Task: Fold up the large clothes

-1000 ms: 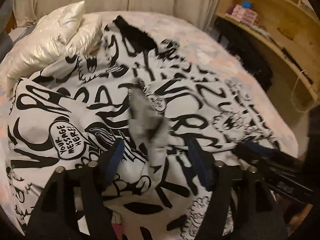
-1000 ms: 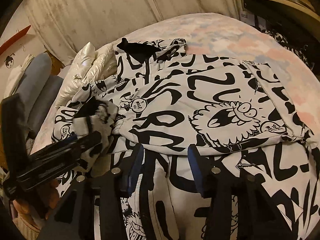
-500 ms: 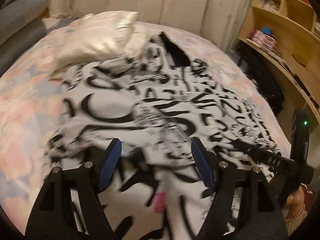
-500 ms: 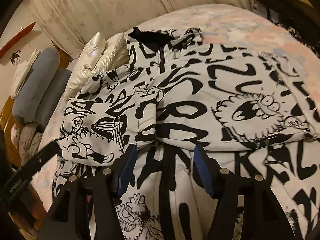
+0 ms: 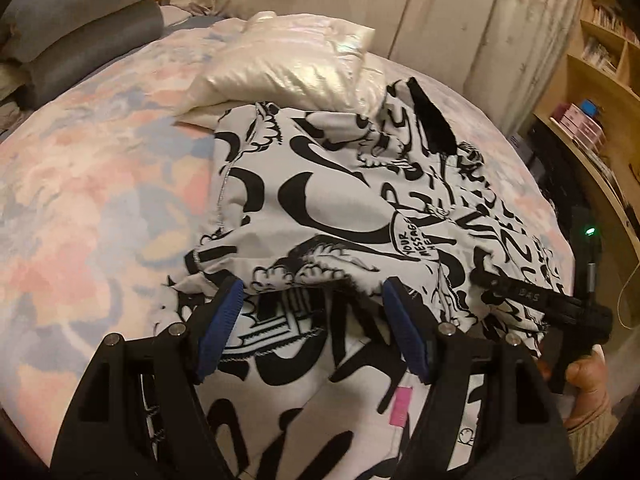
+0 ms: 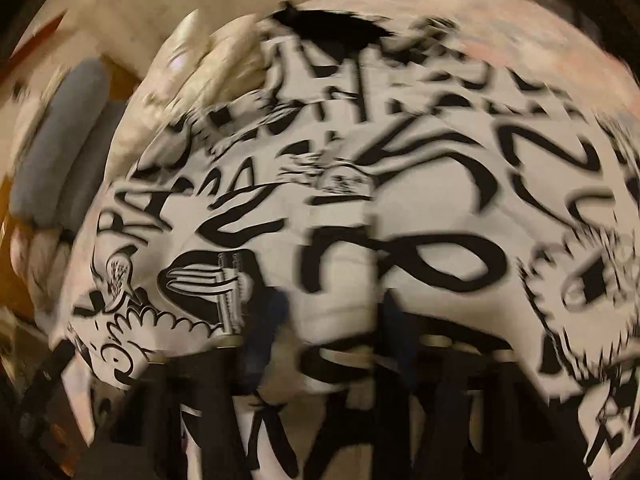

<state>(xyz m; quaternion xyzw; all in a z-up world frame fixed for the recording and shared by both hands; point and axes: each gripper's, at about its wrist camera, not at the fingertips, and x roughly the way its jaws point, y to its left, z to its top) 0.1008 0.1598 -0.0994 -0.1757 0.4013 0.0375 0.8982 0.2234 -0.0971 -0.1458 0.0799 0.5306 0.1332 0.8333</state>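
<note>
A large white garment with black cartoon graffiti print (image 5: 320, 208) lies spread on the bed, its sleeves folded in over the body. My left gripper (image 5: 310, 320) is open and empty, its blue pads just above the garment's near hem at its left side. My right gripper (image 6: 324, 328) is open and low over the garment's near part; that view is badly blurred. The right gripper also shows in the left wrist view (image 5: 532, 300) at the garment's right edge. The garment (image 6: 400, 208) fills most of the right wrist view.
A cream shiny puffer jacket (image 5: 288, 68) lies at the garment's far end. The bed has a pink and blue cover (image 5: 92, 184). Grey cushions (image 5: 88, 28) are at far left. Wooden shelves (image 5: 600, 92) stand at right.
The left gripper let go of the grey-lined sleeve and swung left to the garment's left side. The right gripper moved forward and down over the garment and is now in fast motion.
</note>
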